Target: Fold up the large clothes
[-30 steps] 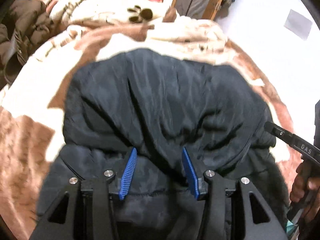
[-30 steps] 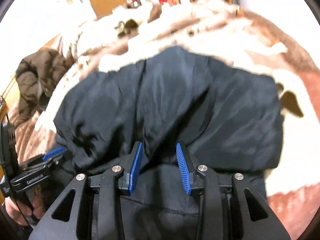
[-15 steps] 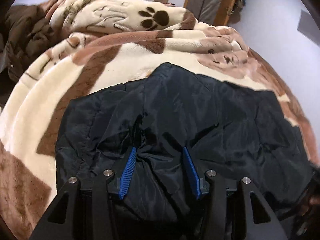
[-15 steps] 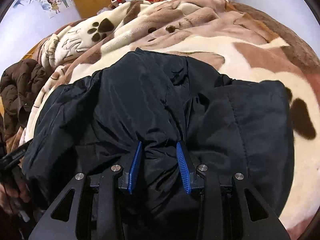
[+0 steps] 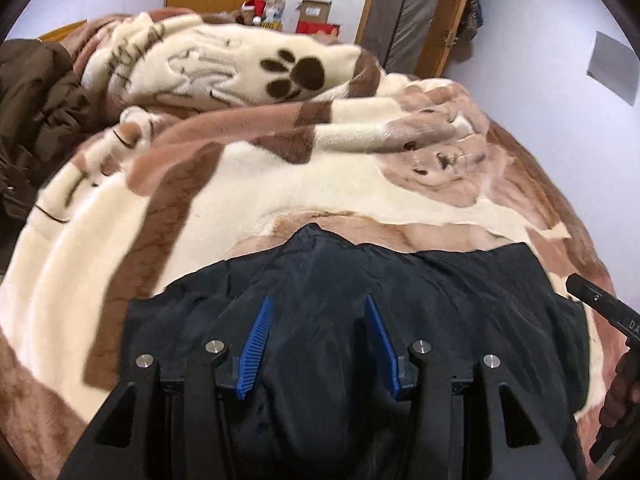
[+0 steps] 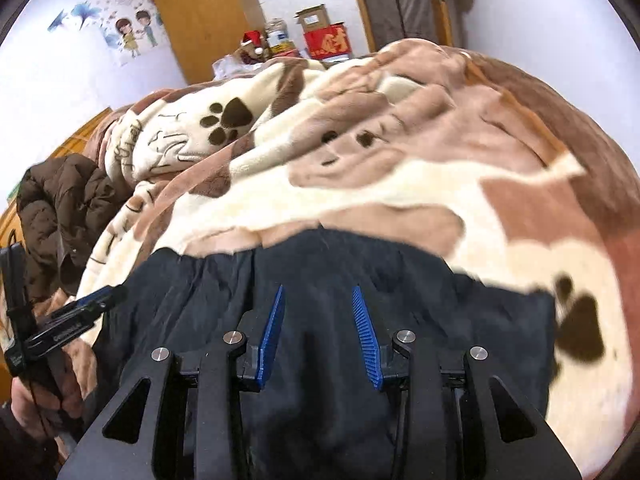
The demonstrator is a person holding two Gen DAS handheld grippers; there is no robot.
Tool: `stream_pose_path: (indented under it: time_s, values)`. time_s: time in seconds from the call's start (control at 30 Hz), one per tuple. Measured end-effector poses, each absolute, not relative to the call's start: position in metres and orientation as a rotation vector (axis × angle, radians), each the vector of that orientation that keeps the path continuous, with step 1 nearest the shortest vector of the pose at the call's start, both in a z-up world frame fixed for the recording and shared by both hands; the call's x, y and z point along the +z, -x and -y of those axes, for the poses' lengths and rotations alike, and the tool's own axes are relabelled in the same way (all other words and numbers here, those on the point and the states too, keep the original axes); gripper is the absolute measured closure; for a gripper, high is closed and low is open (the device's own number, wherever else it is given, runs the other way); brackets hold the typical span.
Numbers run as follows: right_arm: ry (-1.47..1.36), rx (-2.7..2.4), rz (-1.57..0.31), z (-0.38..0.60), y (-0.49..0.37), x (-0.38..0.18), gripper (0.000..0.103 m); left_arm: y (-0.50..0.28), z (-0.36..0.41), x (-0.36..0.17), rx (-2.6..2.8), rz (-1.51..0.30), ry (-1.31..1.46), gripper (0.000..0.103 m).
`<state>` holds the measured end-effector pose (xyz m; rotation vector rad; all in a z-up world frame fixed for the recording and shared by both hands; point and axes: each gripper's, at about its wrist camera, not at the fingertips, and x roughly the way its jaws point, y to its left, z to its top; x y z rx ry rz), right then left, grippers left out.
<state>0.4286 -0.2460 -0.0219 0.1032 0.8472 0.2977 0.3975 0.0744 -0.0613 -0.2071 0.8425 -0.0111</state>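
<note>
A black padded jacket [image 5: 320, 288] lies folded on a brown and cream paw-print blanket [image 5: 200, 208], at the near edge of both views. My left gripper [image 5: 318, 308] is open, its blue pads spread above the jacket, holding nothing. My right gripper [image 6: 318, 296] is open too, over the same jacket [image 6: 400, 288], holding nothing. The right gripper's tip [image 5: 600, 304] shows at the right edge of the left wrist view. The left gripper [image 6: 76, 316] shows at the left edge of the right wrist view, in a hand.
A dark brown puffy coat [image 5: 36, 112] is heaped at the blanket's left side, also in the right wrist view [image 6: 60, 208]. A bunched blanket ridge [image 5: 240, 68] lies at the back. Boxes [image 6: 324, 36], a wooden wardrobe [image 6: 200, 20] and a door stand behind.
Both grippers let go of the jacket fabric and drew back and tilted up; the jacket now fills less of each view and more blanket and room show.
</note>
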Motion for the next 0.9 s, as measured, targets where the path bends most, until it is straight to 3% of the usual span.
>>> stream_pose_path:
  time_s: [0.3,0.53,0.73,0.9]
  values:
    - [-0.114,0.284,-0.948,0.258,-0.456,-0.106,0.067,-0.412,-0.052,-0.108,-0.017,-0.835,0.103,0.052]
    - [-0.103,0.256,-0.971,0.259,-0.449,-0.079,0.067,-0.402,-0.055,-0.089,-0.018,-0.849,0.113,0.053]
    - [-0.155,0.381,-0.79,0.251,-0.379,-0.008,0.067,-0.335,-0.05,-0.04,-0.133,-0.724,0.19,0.053]
    - [-0.049,0.429,-0.918,0.214,-0.363,-0.053,0.067,-0.311,-0.02,-0.075,-0.185,-0.819,0.151,0.052]
